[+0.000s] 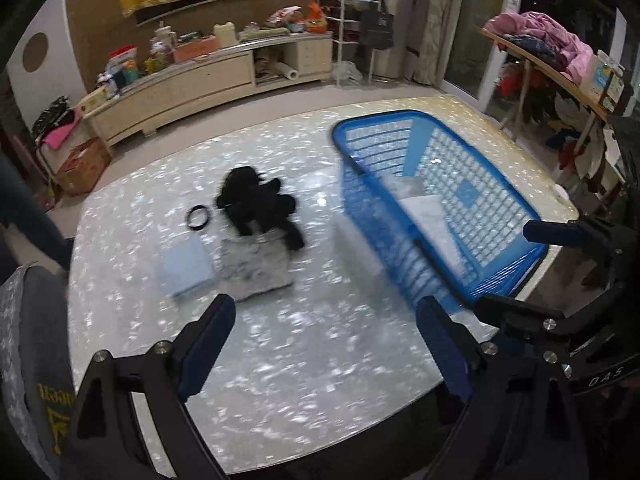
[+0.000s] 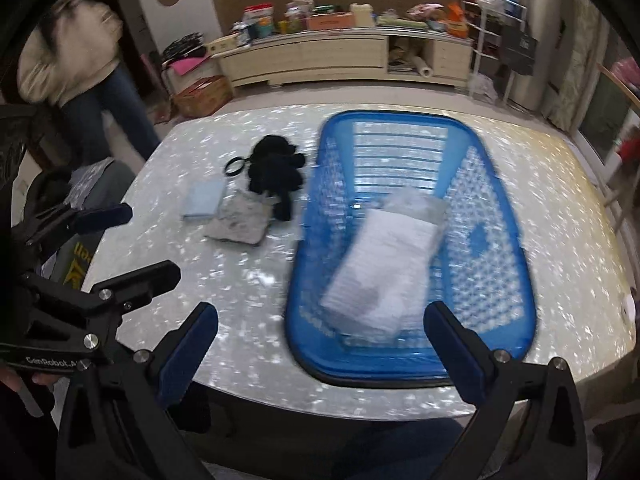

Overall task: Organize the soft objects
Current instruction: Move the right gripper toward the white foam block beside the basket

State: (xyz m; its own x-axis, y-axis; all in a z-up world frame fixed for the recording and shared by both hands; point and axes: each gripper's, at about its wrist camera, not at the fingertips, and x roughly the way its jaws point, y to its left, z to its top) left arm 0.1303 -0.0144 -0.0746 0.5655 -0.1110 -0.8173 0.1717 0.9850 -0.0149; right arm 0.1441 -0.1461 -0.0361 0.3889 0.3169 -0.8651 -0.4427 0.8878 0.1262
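Observation:
A blue plastic basket [image 2: 496,248] [image 1: 496,216] stands on the right of the pearly table and holds folded white and grey cloths [image 2: 384,268]. Left of it lie a black fluffy item [image 1: 256,204] [image 2: 276,172], a grey cloth [image 1: 256,268] [image 2: 238,224], a light blue cloth [image 1: 186,266] [image 2: 202,200] and a black ring [image 1: 198,216] [image 2: 234,167]. My left gripper [image 1: 326,344] is open and empty above the table's near side. My right gripper [image 2: 320,348] is open and empty over the basket's near rim.
The table [image 1: 300,360] fills the middle. A grey chair back [image 1: 36,352] stands at its left edge. A person [image 2: 76,72] stands at the far left. A long low cabinet [image 2: 344,56] with clutter lines the back wall. A shelf with clothes [image 1: 552,48] is at right.

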